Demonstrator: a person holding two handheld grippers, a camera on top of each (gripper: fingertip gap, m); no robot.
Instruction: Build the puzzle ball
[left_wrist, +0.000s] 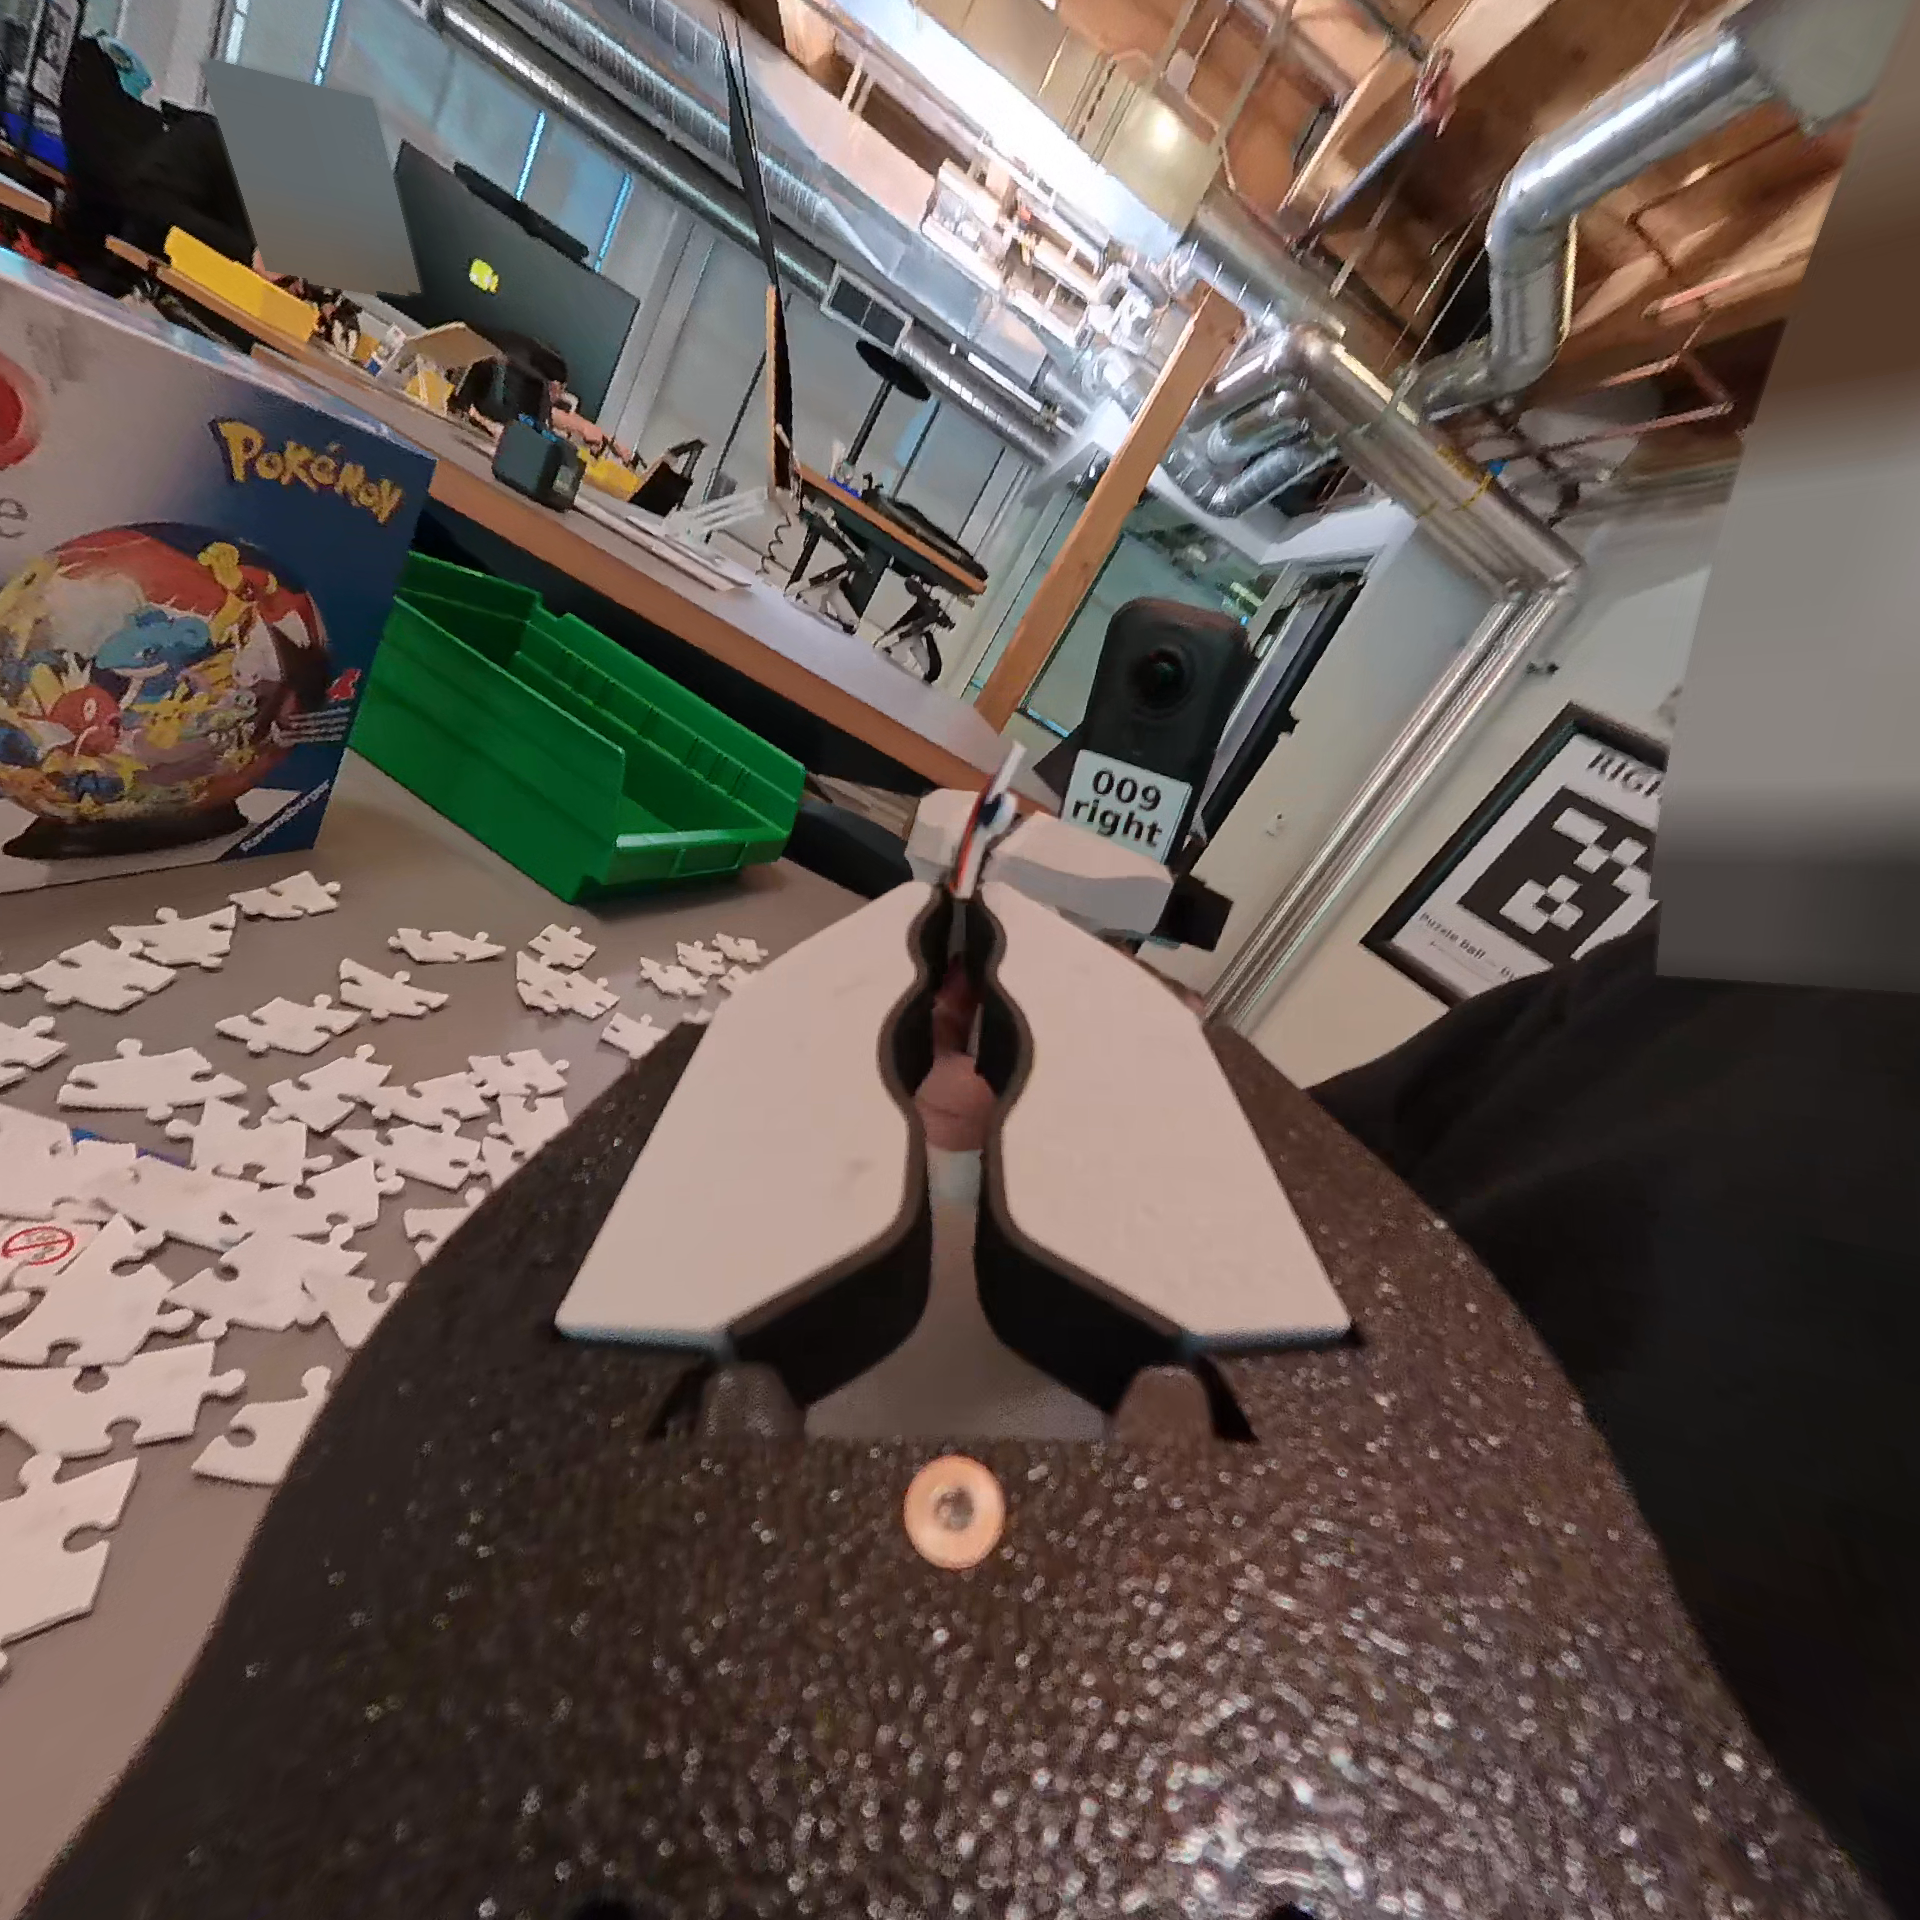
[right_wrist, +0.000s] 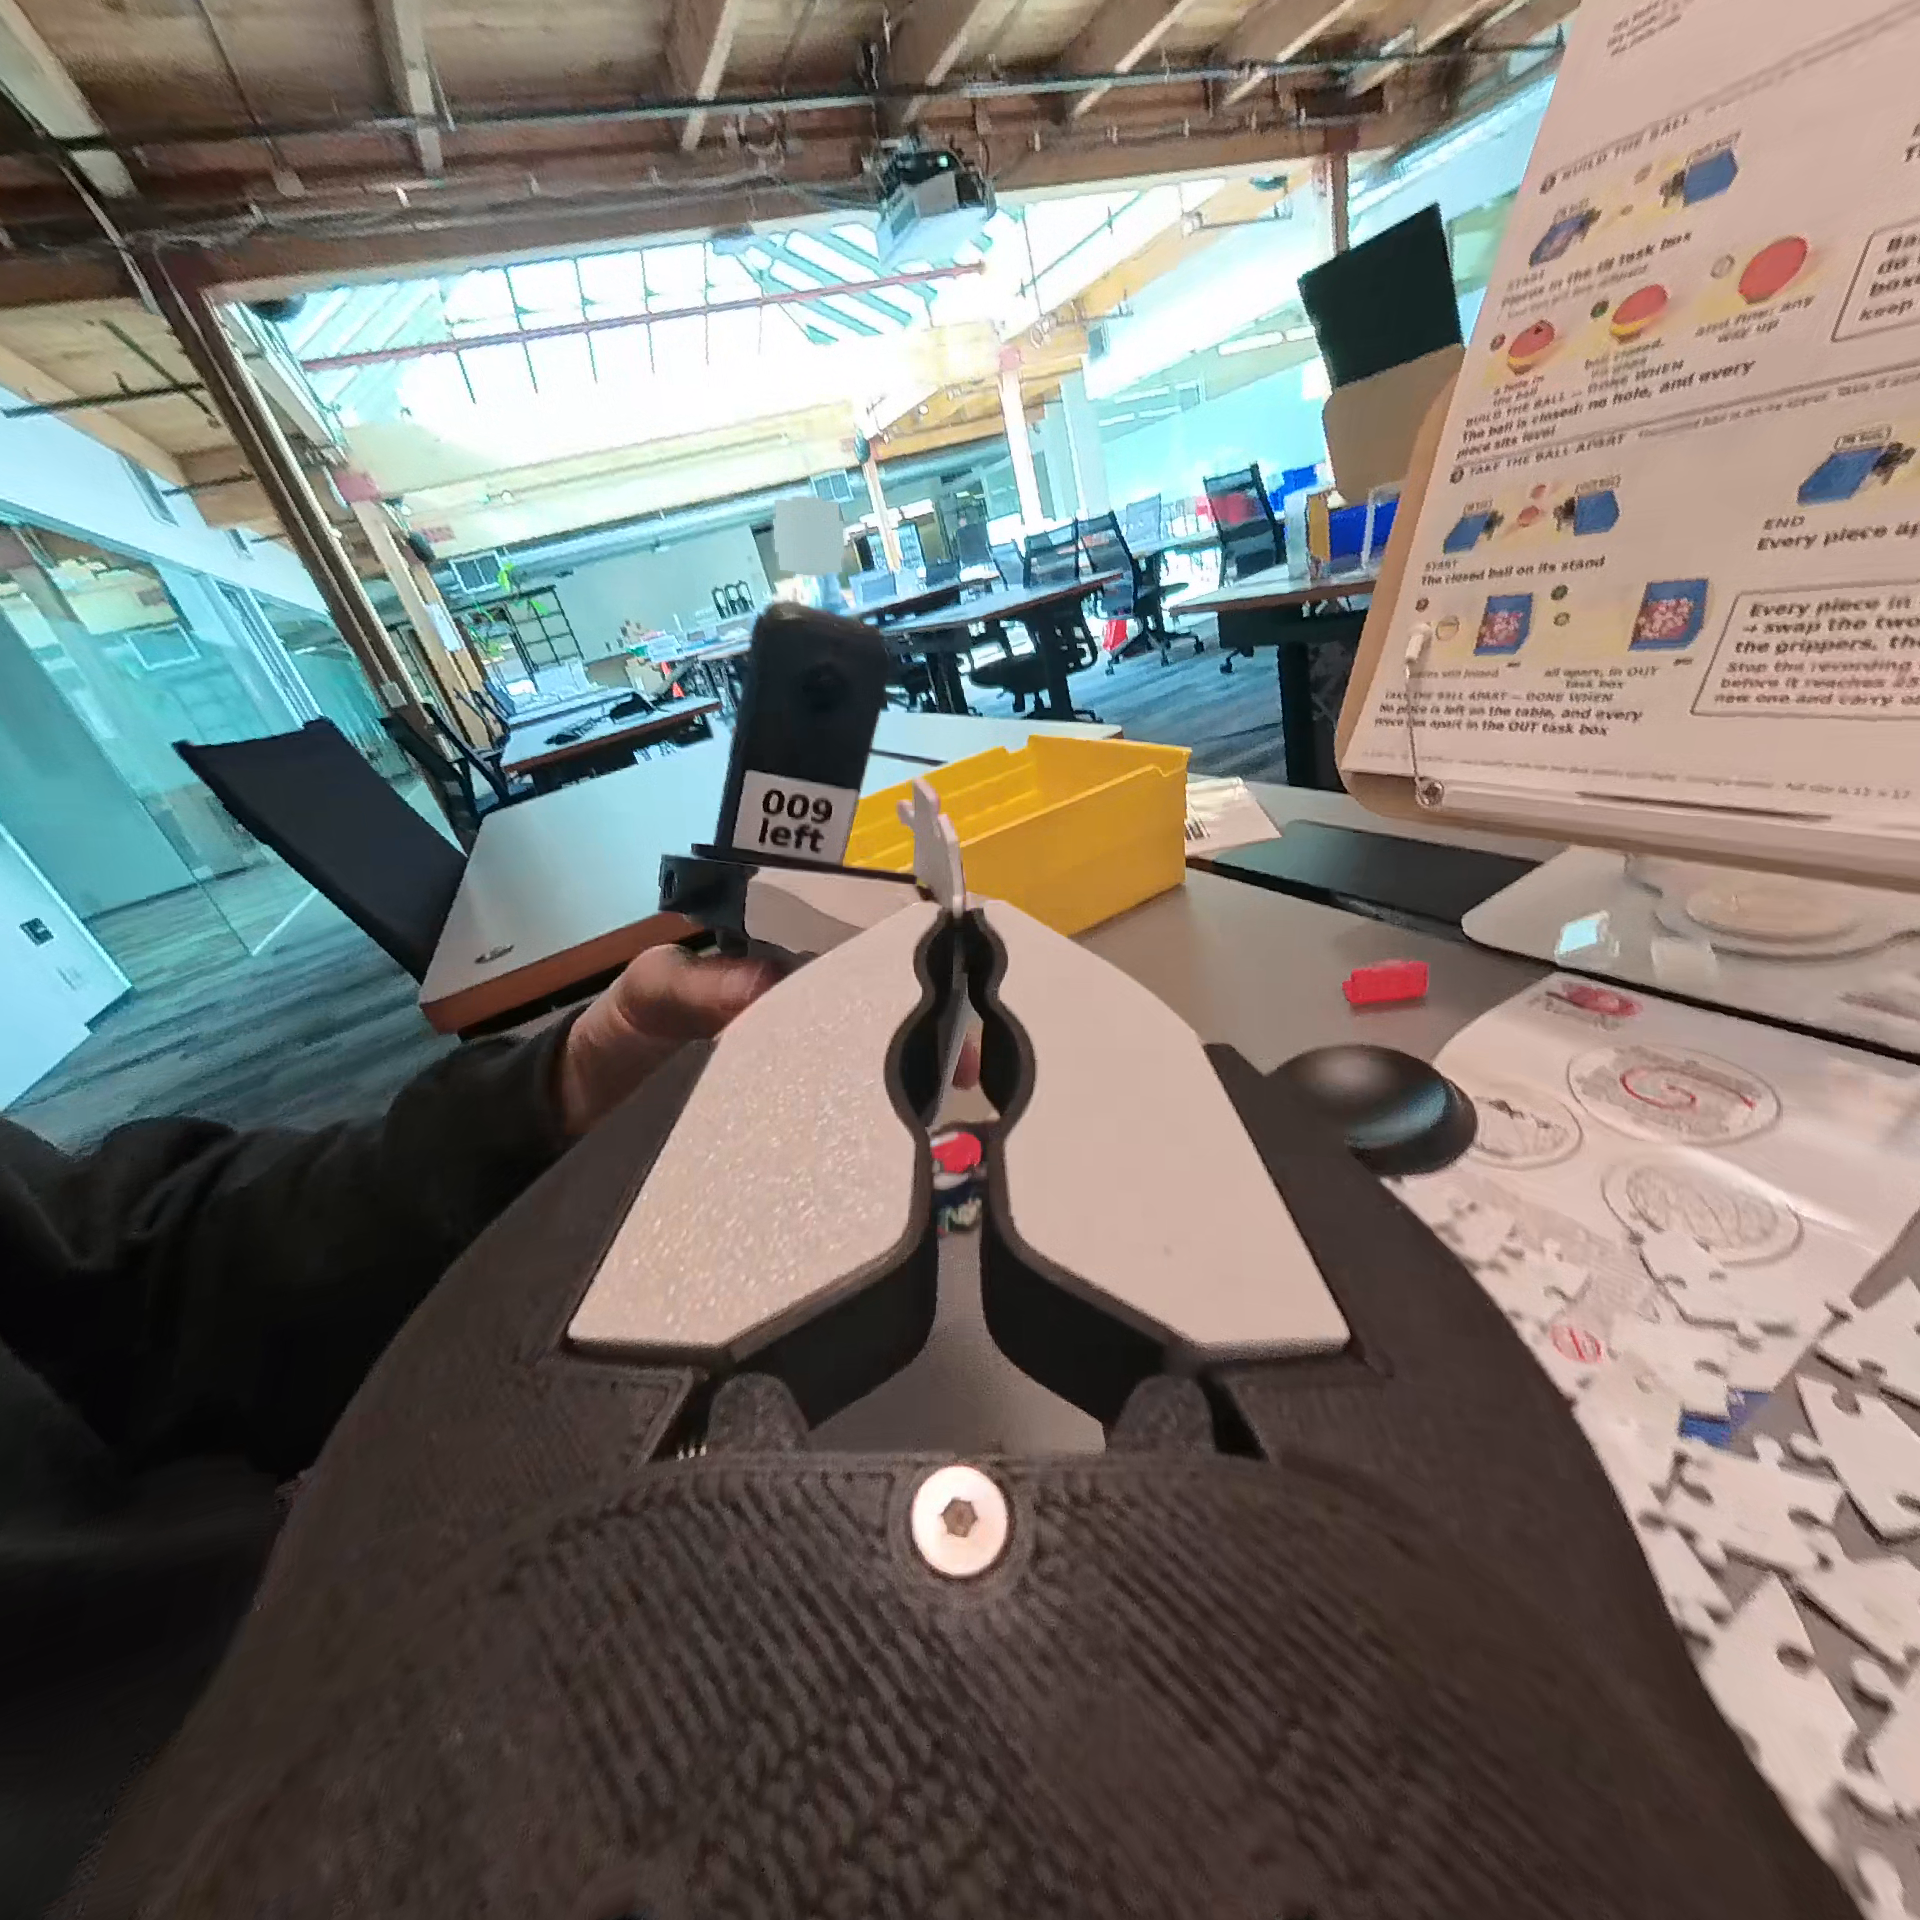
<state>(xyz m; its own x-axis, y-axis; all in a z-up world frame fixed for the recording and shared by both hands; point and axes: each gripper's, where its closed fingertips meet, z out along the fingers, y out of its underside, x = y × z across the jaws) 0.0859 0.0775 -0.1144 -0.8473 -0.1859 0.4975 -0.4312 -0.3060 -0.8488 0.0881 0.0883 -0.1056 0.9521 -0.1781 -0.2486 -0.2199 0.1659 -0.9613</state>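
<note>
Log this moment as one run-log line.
left gripper: shut on puzzle piece | right gripper: shut on puzzle piece | loose pieces: on table

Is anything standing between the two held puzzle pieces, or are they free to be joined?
Nothing visible stands between them. The left gripper is shut on a thin white puzzle piece, edge-on, and the right gripper on a flat white puzzle piece. The two grippers face each other nearly tip to tip above the grey table.

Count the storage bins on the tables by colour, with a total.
Green bin: 1
Yellow bin: 1
Total: 2
</note>
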